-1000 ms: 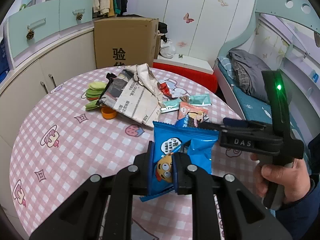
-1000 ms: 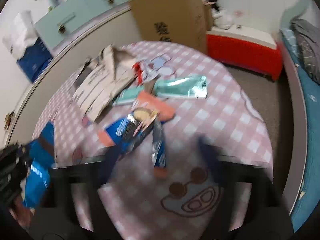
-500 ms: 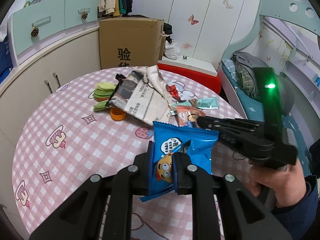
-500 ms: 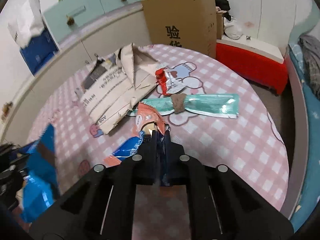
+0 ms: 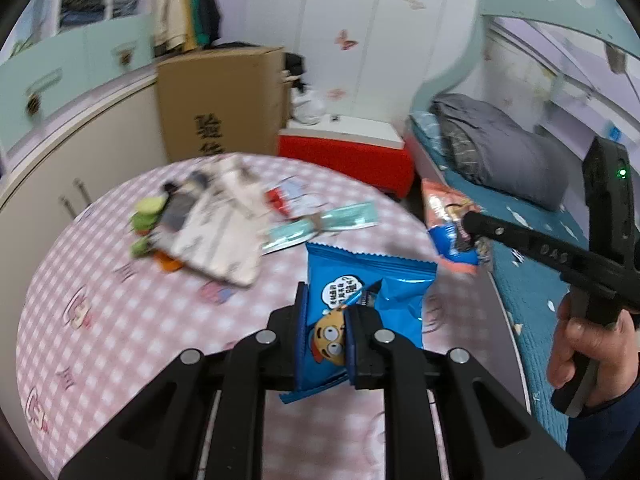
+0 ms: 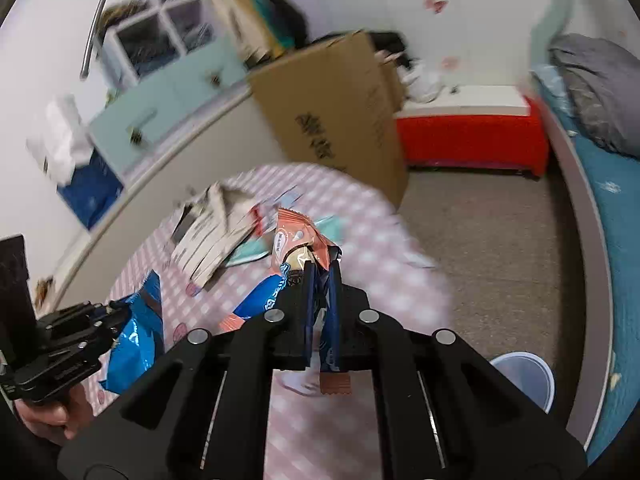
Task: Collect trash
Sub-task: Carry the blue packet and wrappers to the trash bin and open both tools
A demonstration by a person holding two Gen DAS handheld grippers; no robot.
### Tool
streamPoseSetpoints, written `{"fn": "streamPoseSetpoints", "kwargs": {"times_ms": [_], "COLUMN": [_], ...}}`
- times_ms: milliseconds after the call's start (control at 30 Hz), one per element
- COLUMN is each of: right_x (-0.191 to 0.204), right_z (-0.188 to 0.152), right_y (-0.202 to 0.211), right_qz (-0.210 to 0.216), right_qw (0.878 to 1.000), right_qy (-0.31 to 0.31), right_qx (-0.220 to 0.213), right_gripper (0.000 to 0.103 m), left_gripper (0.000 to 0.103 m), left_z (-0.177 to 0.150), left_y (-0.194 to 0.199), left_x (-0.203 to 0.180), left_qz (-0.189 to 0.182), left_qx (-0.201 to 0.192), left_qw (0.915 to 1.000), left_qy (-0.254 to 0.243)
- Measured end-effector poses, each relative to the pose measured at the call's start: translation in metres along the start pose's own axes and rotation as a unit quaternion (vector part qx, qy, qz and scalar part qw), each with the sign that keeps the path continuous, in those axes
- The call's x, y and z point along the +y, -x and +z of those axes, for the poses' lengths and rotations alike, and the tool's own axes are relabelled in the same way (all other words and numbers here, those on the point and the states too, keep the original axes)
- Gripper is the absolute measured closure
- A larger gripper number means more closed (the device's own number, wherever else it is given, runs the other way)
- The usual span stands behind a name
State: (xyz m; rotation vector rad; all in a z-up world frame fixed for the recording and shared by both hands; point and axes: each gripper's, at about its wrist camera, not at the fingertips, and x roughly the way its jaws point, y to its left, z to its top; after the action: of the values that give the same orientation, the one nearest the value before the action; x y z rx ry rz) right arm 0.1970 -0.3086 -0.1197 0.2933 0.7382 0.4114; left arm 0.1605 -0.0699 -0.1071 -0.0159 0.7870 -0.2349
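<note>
Both things I hold are empty crinkly foil snack wrappers, light as nothing, limp and slick, so a flat pinch near an edge seam is the place to take them and a loose hold would let them slide out; there is nothing to break. My left claw [image 5: 344, 320] is clenched on the bright blue glossy snack bag with a cartoon face [image 5: 360, 300], pads pressing its lower half while the crimped top edge stands free above the pink checked round desk [image 5: 100, 280]. My right claw [image 6: 322, 280] is clamped tight on the orange and blue biscuit wrapper [image 6: 298, 246], gripped about its middle, its orange end sticking up past the tips and a crimped tail hanging below; it is clear of the desk, out over its edge. On the desk lie a crumpled grey-printed newspaper sheet [image 5: 224, 232], a long pale green plastic sachet [image 5: 320, 226] and a small red and white wrapper [image 5: 286, 198]. A pale round plastic bin [image 6: 524, 380] stands on the floor by the bed, I judge the place for both
</note>
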Motion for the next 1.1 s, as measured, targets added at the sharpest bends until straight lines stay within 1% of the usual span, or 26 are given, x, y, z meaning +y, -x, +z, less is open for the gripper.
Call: {"fn": "streamPoseSetpoints", "kwargs": {"times_ms": [133,167,267,333,367,433,533,567,633,733,833,933,1000,1100], "right_x": [-0.049,-0.065,-0.113,-0.142,-0.163,-0.191,-0.235,-0.249,-0.270,-0.299,-0.321,-0.344,-0.354,-0.371], "right_z": [-0.002,-0.005,-0.020,-0.033,-0.043,-0.058,-0.090,-0.101,-0.119,-0.148,-0.171,-0.190,-0.203,-0.220], "right_y": [0.047,0.059,0.085,0.095,0.099,0.101,0.091,0.086,0.077,0.058,0.033,0.010,-0.005,-0.026], "right_qz": [-0.027,-0.037,-0.061,-0.078,-0.089,-0.103,-0.130,-0.137,-0.146,-0.155,-0.155,-0.150,-0.145,-0.144], "right_qw": [0.998,0.997,0.992,0.988,0.984,0.979,0.969,0.965,0.958,0.946,0.935,0.921,0.912,0.897], "right_qy": [-0.039,-0.052,-0.095,-0.123,-0.143,-0.169,-0.212,-0.225,-0.246,-0.279,-0.311,-0.346,-0.366,-0.399], "right_qx": [-0.036,-0.044,-0.057,-0.058,-0.056,-0.046,-0.013,-0.001,0.019,0.050,0.075,0.100,0.111,0.128], "right_gripper": [0.096,0.096,0.096,0.096,0.096,0.096,0.096,0.096,0.096,0.096,0.096,0.096,0.096,0.093], "left_gripper": [0.088,0.088,0.088,0.088,0.088,0.088,0.088,0.088,0.088,0.088,0.088,0.088,0.088,0.088], "left_z": [0.012,0.015,0.020,0.019,0.017,0.010,-0.003,-0.009,-0.021,-0.046,-0.063,-0.082,-0.090,-0.102], "left_y": [-0.009,-0.011,-0.027,-0.047,-0.055,-0.081,-0.113,-0.128,-0.152,-0.200,-0.239,-0.283,-0.305,-0.333], "left_x": [-0.051,-0.063,-0.113,-0.151,-0.165,-0.202,-0.241,-0.256,-0.279,-0.306,-0.316,-0.324,-0.324,-0.327], "left_qz": [-0.032,-0.040,-0.068,-0.087,-0.094,-0.109,-0.117,-0.121,-0.119,-0.112,-0.099,-0.076,-0.061,-0.049], "left_qx": [-0.003,-0.003,0.001,0.017,0.026,0.053,0.086,0.104,0.128,0.183,0.227,0.273,0.294,0.319], "left_qw": [0.9988,0.9982,0.9945,0.9905,0.9889,0.9836,0.9765,0.9728,0.9673,0.9559,0.9467,0.9351,0.9293,0.9213], "left_qy": [-0.038,-0.046,-0.080,-0.105,-0.113,-0.133,-0.159,-0.168,-0.184,-0.200,-0.206,-0.213,-0.214,-0.217]}}
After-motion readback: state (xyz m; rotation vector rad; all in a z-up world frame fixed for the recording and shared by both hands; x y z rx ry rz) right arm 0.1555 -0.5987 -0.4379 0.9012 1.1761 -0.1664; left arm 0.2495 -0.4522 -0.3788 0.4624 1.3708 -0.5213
